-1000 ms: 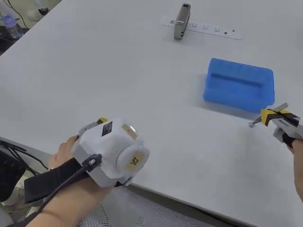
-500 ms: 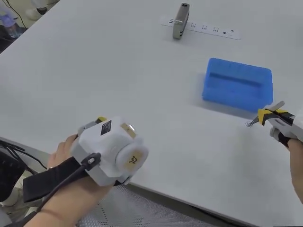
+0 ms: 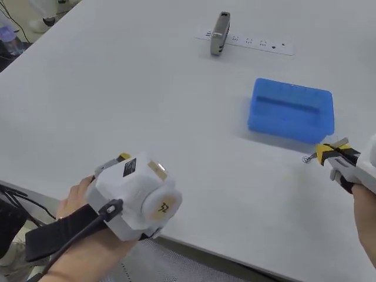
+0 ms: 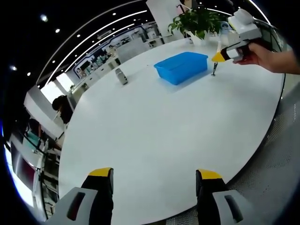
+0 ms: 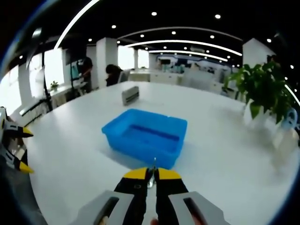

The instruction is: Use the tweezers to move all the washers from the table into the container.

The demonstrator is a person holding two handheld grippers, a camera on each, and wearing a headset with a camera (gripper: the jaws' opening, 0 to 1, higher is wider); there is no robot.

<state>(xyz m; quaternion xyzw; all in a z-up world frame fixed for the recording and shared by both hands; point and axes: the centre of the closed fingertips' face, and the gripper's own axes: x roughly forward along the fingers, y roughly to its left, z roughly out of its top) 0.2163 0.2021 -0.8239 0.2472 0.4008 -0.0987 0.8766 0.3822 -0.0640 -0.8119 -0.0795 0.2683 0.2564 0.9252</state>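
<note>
The blue container (image 3: 291,108) stands on the white table (image 3: 147,100), right of centre. Just in front of its near right corner, my right gripper (image 3: 329,154) is shut on thin metal tweezers (image 3: 312,155). Their tip points down at the table beside the container, with a tiny grey speck on it that is too small to identify. In the right gripper view the tweezers (image 5: 152,174) poke out between the shut yellow jaws toward the container (image 5: 145,136). My left gripper (image 4: 154,180) is open and holds nothing, low at the table's near edge, far from the container (image 4: 182,67).
A white power strip (image 3: 252,43) with a grey adapter (image 3: 220,32) plugged in lies at the far side of the table. A potted plant (image 5: 262,89) stands beyond the container. The table's near edge (image 3: 235,258) runs just past my left gripper (image 3: 138,197).
The head camera has shifted slightly. My right gripper with the tweezers stays by the container's near right corner, and the left gripper stays at the near edge.
</note>
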